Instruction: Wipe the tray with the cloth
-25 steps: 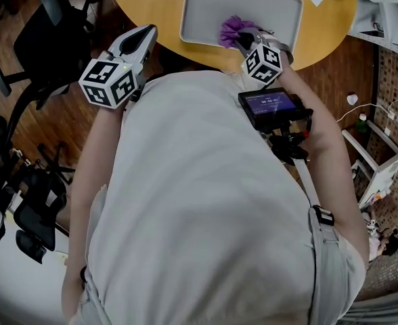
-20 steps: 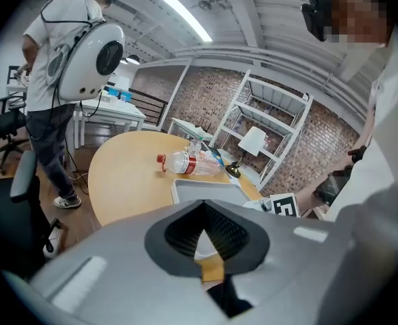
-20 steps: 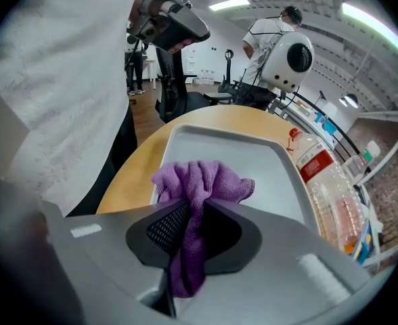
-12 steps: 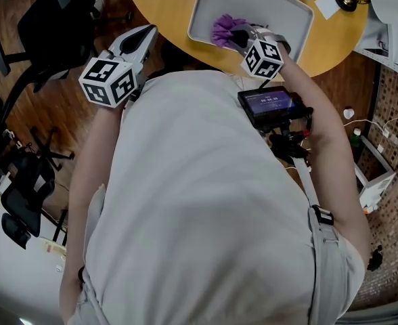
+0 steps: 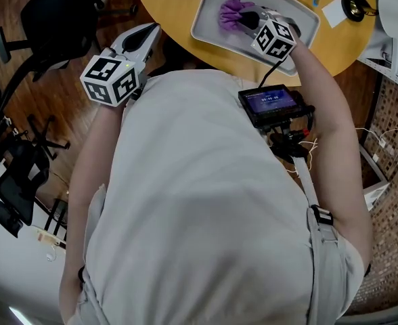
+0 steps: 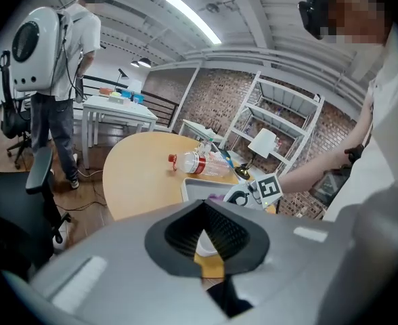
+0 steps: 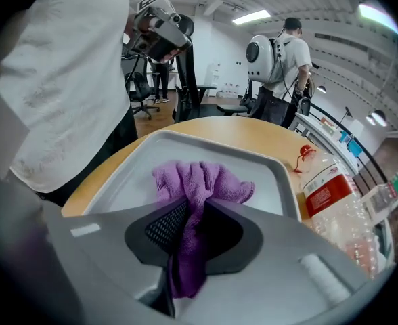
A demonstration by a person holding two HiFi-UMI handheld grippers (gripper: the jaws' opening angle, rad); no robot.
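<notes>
While the right claw [image 7: 193,208] pinched the purple cloth [image 7: 202,181] down inside the tray [image 7: 128,175], mid-wipe, the left claw [image 6: 202,212] hung shut and empty short of the tray; its corners apparently awaited the next sweep.

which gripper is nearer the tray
Right. The right gripper holds the purple cloth on the tray; the left gripper hangs at the table edge, short of the tray.
</notes>
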